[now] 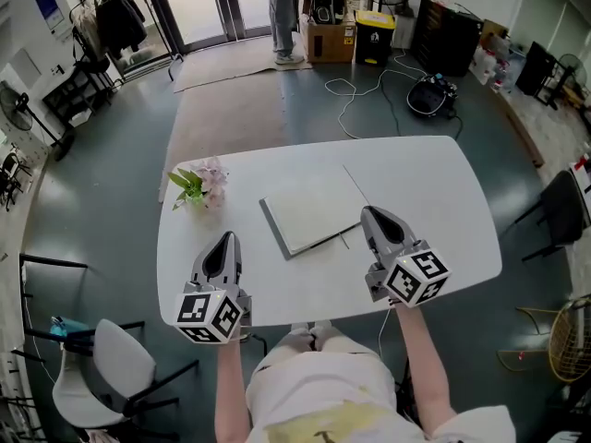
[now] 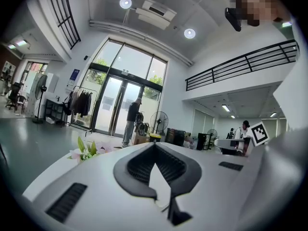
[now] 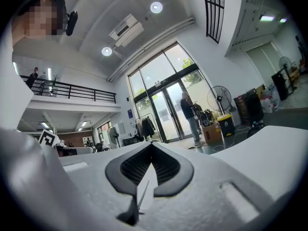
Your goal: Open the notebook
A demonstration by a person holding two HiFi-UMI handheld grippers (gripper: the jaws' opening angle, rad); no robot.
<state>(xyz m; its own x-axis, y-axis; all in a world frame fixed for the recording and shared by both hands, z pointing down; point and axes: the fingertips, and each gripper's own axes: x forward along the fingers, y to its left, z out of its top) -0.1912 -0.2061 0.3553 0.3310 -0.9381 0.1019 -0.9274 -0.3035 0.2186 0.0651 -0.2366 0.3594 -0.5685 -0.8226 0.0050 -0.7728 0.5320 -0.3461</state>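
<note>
White left gripper (image 1: 224,237) and white right gripper (image 1: 370,211) hover closed, empty; the flat white grey-edged notebook (image 1: 309,212) lies between, beyond their fingertips (whether opened is unclear).

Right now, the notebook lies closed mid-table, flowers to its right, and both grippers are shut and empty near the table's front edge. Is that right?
One detail is wrong. The head view shows the flowers to the left of the notebook, not its right. The rest stands: the notebook lies closed mid-table, and the left gripper and right gripper are shut and empty near the front edge.
</note>
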